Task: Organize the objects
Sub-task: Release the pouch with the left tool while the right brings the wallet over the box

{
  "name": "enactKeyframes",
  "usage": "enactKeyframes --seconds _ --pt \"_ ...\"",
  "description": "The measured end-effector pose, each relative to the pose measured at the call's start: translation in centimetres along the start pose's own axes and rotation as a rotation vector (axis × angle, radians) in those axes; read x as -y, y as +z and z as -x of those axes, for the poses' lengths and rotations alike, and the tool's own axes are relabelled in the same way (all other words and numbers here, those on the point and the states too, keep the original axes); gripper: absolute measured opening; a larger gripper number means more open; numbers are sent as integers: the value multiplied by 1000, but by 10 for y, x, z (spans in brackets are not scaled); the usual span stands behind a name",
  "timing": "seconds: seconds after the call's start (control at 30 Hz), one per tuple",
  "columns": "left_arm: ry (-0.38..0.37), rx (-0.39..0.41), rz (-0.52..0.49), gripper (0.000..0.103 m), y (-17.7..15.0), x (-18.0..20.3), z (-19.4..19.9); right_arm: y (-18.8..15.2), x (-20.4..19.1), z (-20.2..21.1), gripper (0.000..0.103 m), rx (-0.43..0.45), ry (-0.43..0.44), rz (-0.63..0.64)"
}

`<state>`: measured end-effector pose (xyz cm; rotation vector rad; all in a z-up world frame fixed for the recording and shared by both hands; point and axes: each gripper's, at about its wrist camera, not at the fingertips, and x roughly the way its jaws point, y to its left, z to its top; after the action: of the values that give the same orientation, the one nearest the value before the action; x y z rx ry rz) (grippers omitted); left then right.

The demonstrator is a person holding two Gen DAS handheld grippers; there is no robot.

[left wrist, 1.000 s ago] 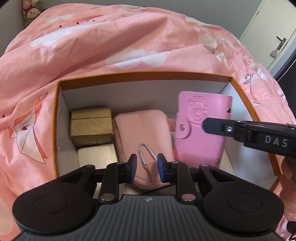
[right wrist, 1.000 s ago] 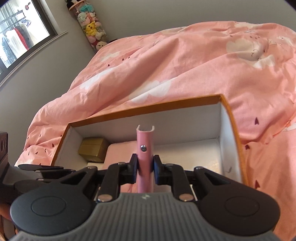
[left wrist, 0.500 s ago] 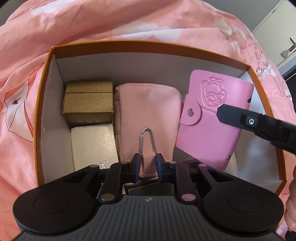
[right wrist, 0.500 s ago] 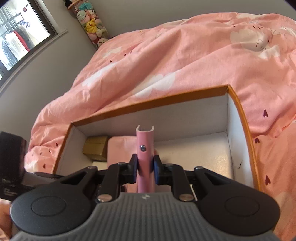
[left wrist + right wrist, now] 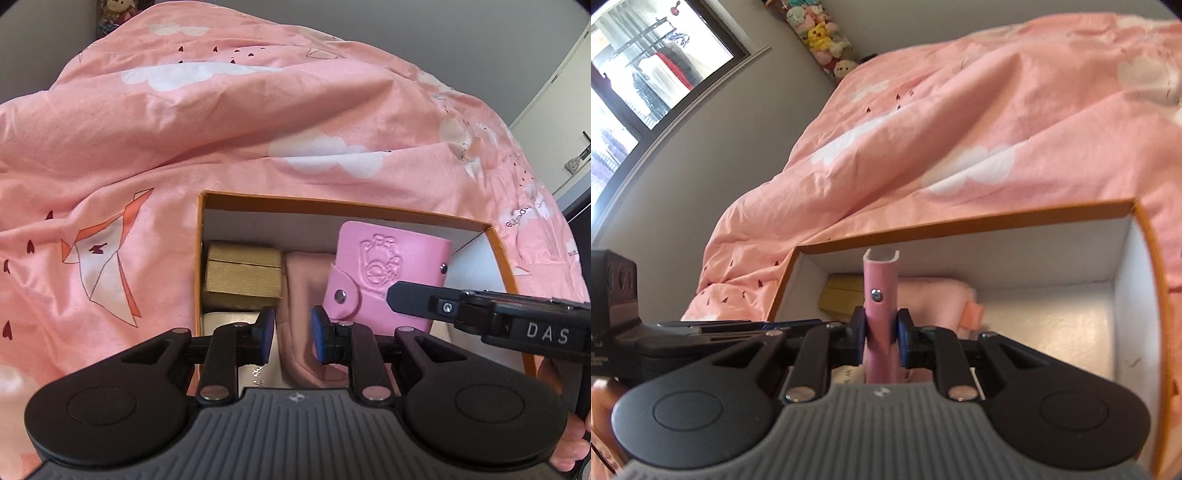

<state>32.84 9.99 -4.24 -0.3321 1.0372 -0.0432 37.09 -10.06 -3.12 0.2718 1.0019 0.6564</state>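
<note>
An orange-rimmed box (image 5: 495,236) with white walls lies on the bed. Inside it are a gold box (image 5: 242,275), a cream case (image 5: 225,319) in front of that, and a pale pink pouch (image 5: 303,280) in the middle. My right gripper (image 5: 881,334) is shut on a pink snap card wallet (image 5: 384,271), seen edge-on in the right wrist view (image 5: 881,291), and holds it upright over the right part of the box. My left gripper (image 5: 291,334) is open and empty above the box's near edge, over the pouch.
A pink duvet (image 5: 221,129) with white clouds surrounds the box. The box floor at the right (image 5: 1052,328) is bare. A window (image 5: 635,85) and plush toys (image 5: 820,37) stand on the far side; a door (image 5: 576,110) is at the right.
My left gripper has let go of the pouch's metal clip, opened and pulled back and up from the box. My right gripper still holds the wallet, shifted slightly left.
</note>
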Motion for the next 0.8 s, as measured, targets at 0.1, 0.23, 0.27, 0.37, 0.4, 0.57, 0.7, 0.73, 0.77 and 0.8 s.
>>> enactKeyframes --seconds 0.1,0.23,0.27,0.37,0.4,0.57,0.7,0.73,0.77,0.8 --pt "4 -9 -1 24 0 0 -4 4 4 -11 18 -26 23 -27" --pt "30 -2 -25 24 -3 4 -3 5 9 -27 18 -74 36 -54" --pt "36 -4 -28 24 -3 5 -4 5 10 -30 18 -84 32 -52" --pt "44 -4 -37 24 -2 7 -5 5 8 -37 19 -89 0 -26" --pt "46 -4 -39 24 -3 7 -5 5 7 -38 20 -84 -15 -7" --pt "48 9 -34 24 -5 7 -4 5 -7 -43 25 -68 -128 108" --pt "47 19 -36 24 -5 9 -4 4 -14 -47 30 -60 -201 182" --pt "49 18 -36 24 -5 9 -4 3 -16 -49 32 -58 -229 207" --pt "49 18 -37 24 -5 9 -4 2 -17 -51 35 -61 -253 228" --pt "51 16 -39 24 -5 9 -5 1 -18 -54 36 -64 -272 241"
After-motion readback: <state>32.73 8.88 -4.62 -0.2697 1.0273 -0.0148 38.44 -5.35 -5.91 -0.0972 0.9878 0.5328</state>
